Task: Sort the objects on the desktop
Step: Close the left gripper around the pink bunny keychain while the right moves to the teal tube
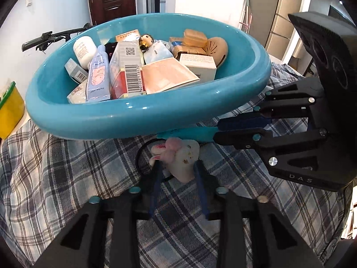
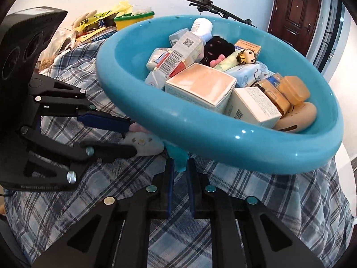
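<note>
Blue-padded black fingers of the left gripper stand a little apart, with a small white-and-pink plush toy between their tips; the pads sit at its sides, though I cannot tell whether they press it. A thin black loop lies on the cloth beside the toy. The right gripper has its jaws nearly together, pinching a thin turquoise piece that pokes out from under the basin's near edge; in the left wrist view its fingers reach in from the right, clamped on the same turquoise strip just above the toy. Just beyond both grippers stands a large glossy turquoise plastic basin, resting on a blue-and-white plaid cloth and filled with small cartons, a white bottle, a pale blue tube, a tiny doll figure and amber soap bars. Farther off, a yellow tub with a green rim sits at the cloth's edge.
</note>
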Available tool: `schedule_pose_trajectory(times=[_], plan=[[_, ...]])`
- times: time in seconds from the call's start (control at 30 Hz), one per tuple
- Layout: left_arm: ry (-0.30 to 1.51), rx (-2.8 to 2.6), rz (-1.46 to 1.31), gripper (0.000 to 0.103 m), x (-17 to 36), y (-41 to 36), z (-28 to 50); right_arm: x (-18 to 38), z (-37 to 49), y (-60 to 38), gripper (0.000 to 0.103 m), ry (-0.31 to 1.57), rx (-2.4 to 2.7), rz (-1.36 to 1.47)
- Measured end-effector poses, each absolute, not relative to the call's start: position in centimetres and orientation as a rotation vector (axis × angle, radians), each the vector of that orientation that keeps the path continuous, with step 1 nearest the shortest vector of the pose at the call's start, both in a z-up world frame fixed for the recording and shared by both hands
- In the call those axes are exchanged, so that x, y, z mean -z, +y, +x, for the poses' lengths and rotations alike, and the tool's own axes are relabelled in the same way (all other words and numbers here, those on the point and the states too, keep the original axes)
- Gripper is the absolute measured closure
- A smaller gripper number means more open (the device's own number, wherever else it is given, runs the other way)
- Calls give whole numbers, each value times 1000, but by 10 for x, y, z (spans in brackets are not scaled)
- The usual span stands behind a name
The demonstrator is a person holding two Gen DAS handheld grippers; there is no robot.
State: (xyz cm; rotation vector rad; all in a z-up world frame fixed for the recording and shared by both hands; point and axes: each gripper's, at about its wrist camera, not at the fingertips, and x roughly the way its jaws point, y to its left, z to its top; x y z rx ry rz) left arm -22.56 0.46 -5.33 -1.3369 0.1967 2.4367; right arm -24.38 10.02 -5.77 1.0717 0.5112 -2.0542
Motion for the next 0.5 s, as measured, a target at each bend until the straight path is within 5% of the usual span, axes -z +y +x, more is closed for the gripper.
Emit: schedule_pose_trajectory(times=[0.43, 0.5], plan=[[203, -2418, -1331, 55, 60, 8, -237, 61, -247, 93, 85, 577, 2001, 1045], [200, -2422, -1327, 62, 60, 8, -237, 61, -246, 92, 80, 582, 1995, 1044]])
